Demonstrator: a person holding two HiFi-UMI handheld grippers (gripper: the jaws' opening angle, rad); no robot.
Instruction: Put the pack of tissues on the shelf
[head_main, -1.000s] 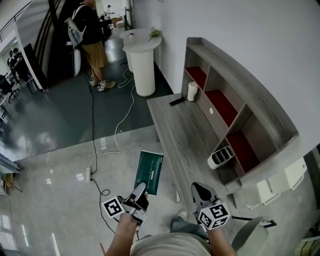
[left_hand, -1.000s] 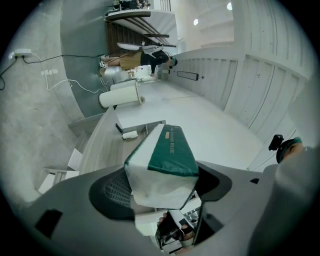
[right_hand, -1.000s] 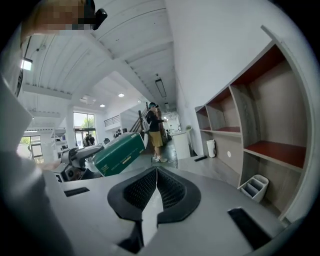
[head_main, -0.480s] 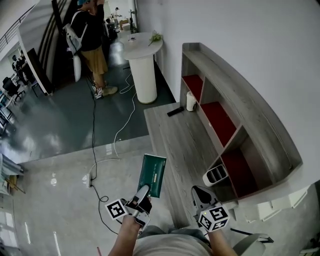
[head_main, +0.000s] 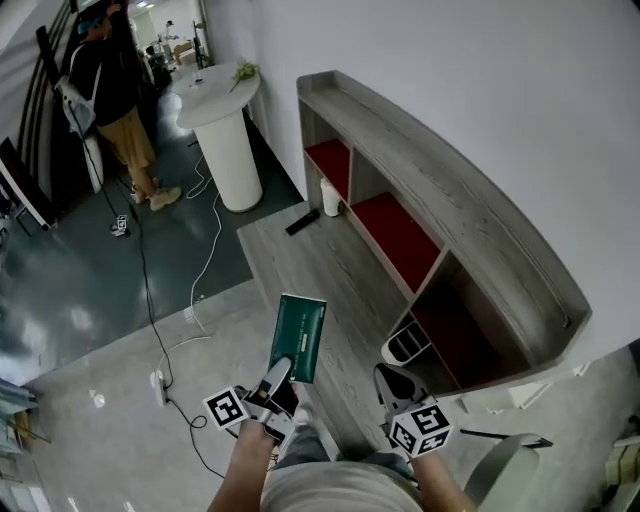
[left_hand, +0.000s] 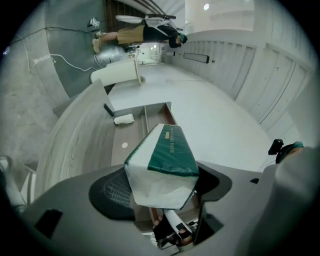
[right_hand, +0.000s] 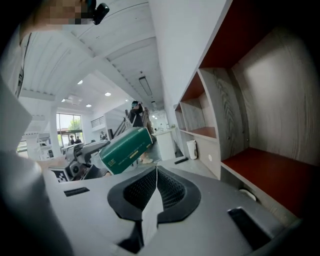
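Note:
My left gripper (head_main: 278, 378) is shut on a green and white pack of tissues (head_main: 300, 337), held in the air over the near edge of the grey desk (head_main: 300, 262). The same pack (left_hand: 166, 165) fills the middle of the left gripper view, clamped between the jaws, and shows as the green pack (right_hand: 126, 143) at the left of the right gripper view. My right gripper (head_main: 395, 382) is shut and empty, its pads pressed together, near the shelf's closest compartment. The grey shelf (head_main: 440, 200) with red-floored compartments (head_main: 397, 227) stands along the wall at right.
A white roll (head_main: 330, 197) and a black remote (head_main: 303, 221) lie at the desk's far end. A small white container (head_main: 404, 343) sits near the closest compartment. A round white pedestal table (head_main: 222, 125) and a person (head_main: 110, 90) stand beyond; cables (head_main: 200, 270) trail on the floor.
The view has swung so the desk and shelf sit nearer and more central. The pack in my left gripper has come over the desk's near edge. The right gripper stayed shut.

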